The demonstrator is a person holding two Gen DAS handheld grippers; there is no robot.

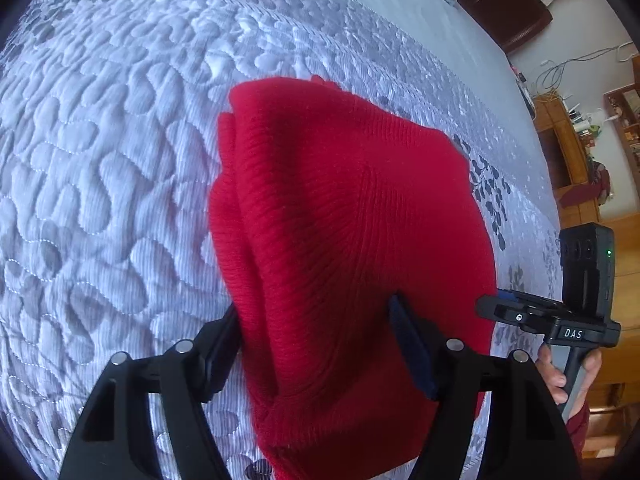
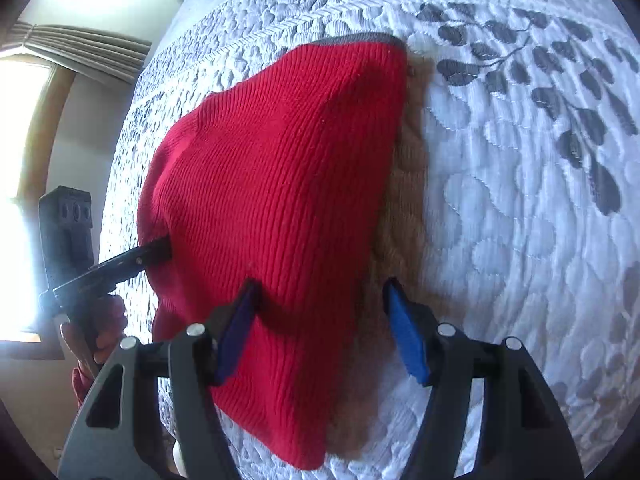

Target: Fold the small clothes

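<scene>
A red knit garment (image 1: 344, 240) lies folded on the quilted bed; it also shows in the right wrist view (image 2: 280, 208), with a grey trim at its far edge and a brown garment (image 2: 404, 216) under its right side. My left gripper (image 1: 316, 344) has its jaws wide apart around the red cloth's near end, the left finger hidden behind a fold. My right gripper (image 2: 320, 328) is also wide open, one blue pad (image 2: 236, 340) on the red knit, the other (image 2: 404, 332) over the brown cloth. Each gripper shows from the side in the other's view.
The white-grey quilted bedspread (image 1: 100, 180) with a dark leaf pattern (image 2: 560, 92) fills both views. Wooden furniture (image 1: 560, 160) stands beyond the bed's right edge. A window with curtains (image 2: 48, 80) is at the left.
</scene>
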